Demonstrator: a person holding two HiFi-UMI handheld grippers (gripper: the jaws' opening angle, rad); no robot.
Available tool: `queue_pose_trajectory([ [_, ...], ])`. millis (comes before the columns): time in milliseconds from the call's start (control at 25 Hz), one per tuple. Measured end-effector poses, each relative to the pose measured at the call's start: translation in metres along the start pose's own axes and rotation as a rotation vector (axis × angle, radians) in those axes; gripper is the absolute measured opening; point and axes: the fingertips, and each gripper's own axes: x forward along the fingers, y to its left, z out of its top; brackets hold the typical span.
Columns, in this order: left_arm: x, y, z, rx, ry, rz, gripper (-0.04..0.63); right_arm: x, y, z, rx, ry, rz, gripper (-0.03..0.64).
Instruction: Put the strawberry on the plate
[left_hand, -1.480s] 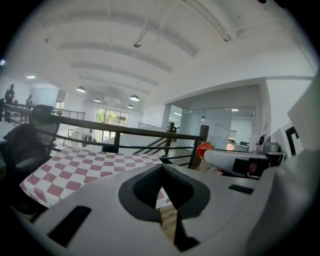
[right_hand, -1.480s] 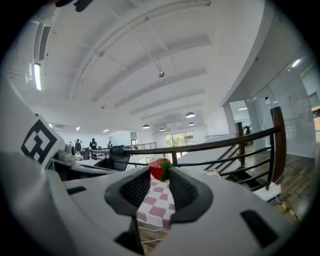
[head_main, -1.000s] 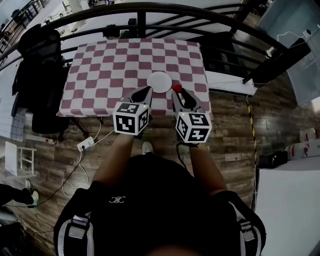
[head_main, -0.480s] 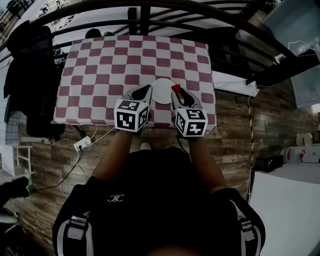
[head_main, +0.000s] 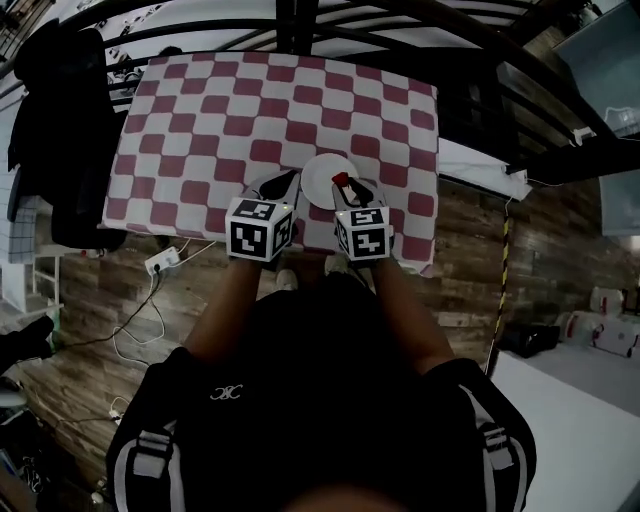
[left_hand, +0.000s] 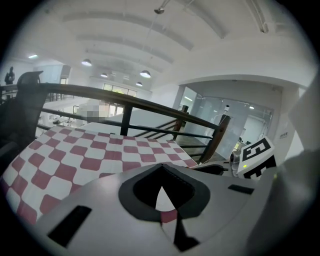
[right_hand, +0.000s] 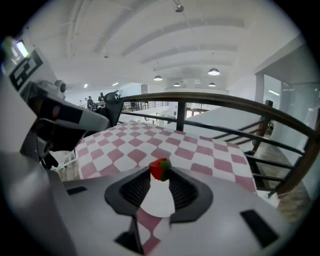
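So the right gripper (right_hand: 160, 172) had the strawberry (right_hand: 160, 169) pinched right at its jaw tips, red body with the green top facing right in the right gripper view. The jaws were only partly closed, just narrow enough to clamp the berry. Through the gap behind the berry you could see the white plate (head_main: 326, 176) and a bit of the red-and-white checkered cloth (head_main: 220, 130).

From the head view the plate sat close to the near edge of the tabletop, a little right of the middle. The berry lined up over the plate's right-hand part. Couldn't tell if it was touching the plate or just hanging above it.

The left gripper (left_hand: 160, 169) was doing nothing much: jaws closed tip to tip with nothing in them, parked just beside the plate's left rim at the near edge. Both grippers were side by side with their marker cubes facing up at the camera.

Other stuff: a dark metal railing (head_main: 300, 18) ran along past the far edge of the tabletop, wood-plank floor (head_main: 460, 240) underneath, and a white power strip (head_main: 160, 262) with cables on the floor off the near left corner.
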Motion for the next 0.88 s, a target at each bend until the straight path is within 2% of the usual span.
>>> queue_pose_trajectory([
  [280,0.001,0.010,-0.009,-0.067,0.011,0.109,-0.003,0.058,-0.007,-0.038,-0.031,0.194,0.081,0.124],
  [400,0.001,0.012,-0.014,-0.089,0.017,0.139,-0.003,0.074,-0.011,-0.051,-0.067,0.260,0.077,0.126],
  [560,-0.003,0.019,-0.020,-0.116,0.020,0.173,-0.003,0.089,-0.012,-0.062,-0.111,0.307,0.076,0.126],
  [720,-0.006,0.025,-0.025,-0.132,0.024,0.196,-0.003,0.098,-0.006,-0.073,-0.108,0.348,0.098,0.126],
  [880,-0.008,0.027,-0.028,-0.131,0.030,0.205,-0.003,0.100,-0.006,-0.078,-0.118,0.366,0.083,0.130],
])
